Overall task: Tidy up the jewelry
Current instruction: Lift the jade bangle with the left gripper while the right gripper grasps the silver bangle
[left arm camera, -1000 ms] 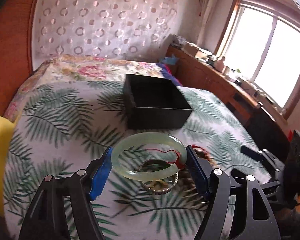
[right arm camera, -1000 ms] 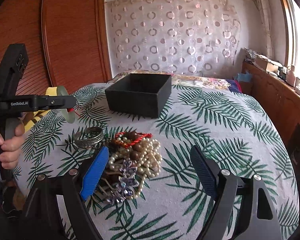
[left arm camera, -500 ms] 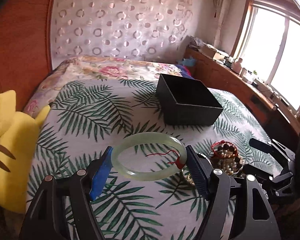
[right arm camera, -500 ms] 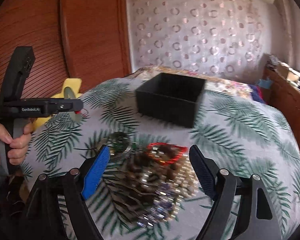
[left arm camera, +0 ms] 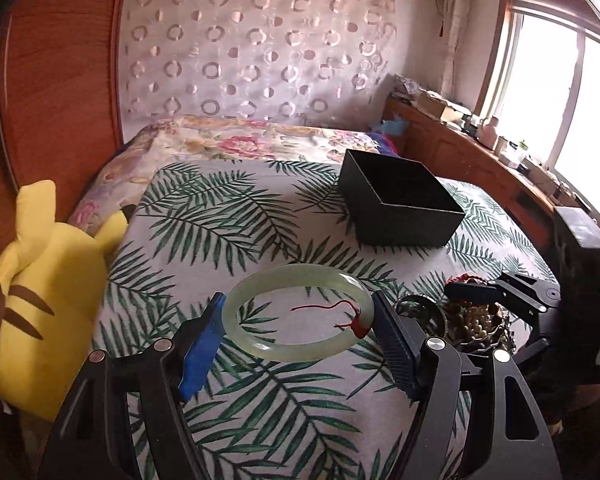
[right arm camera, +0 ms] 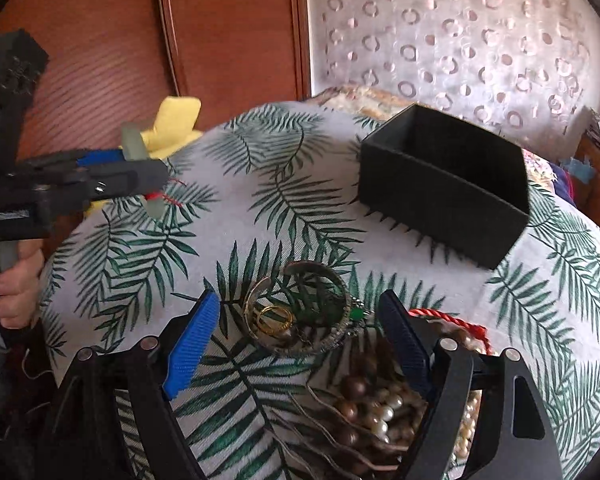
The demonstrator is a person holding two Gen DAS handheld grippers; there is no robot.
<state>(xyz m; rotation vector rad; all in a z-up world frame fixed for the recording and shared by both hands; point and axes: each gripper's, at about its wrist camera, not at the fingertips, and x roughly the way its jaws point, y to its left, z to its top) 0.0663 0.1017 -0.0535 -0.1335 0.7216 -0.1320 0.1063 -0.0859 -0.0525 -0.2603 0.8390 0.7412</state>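
My left gripper (left arm camera: 298, 316) is shut on a pale green jade bangle (left arm camera: 260, 290) with a red thread, held above the palm-leaf cloth; it also shows in the right wrist view (right arm camera: 134, 146). An open black box (left arm camera: 400, 204) stands further back on the right, and shows in the right wrist view (right arm camera: 448, 184). My right gripper (right arm camera: 300, 316) is open and low over a silver bangle (right arm camera: 324, 276) with a gold ring (right arm camera: 274, 318) inside it. A pile of pearl and brown bead strands (right arm camera: 380, 404) lies under its right finger.
A yellow plush toy (left arm camera: 32, 300) sits at the table's left edge. A floral bed (left arm camera: 240, 140) lies behind the table. A wooden cabinet (left arm camera: 480, 160) runs under the window on the right. The round table's edge (right arm camera: 64, 248) falls away on the left.
My left gripper has carried the jade bangle left, away from the jewelry pile. My right gripper has dropped lower and closer over the silver bangle and beads.
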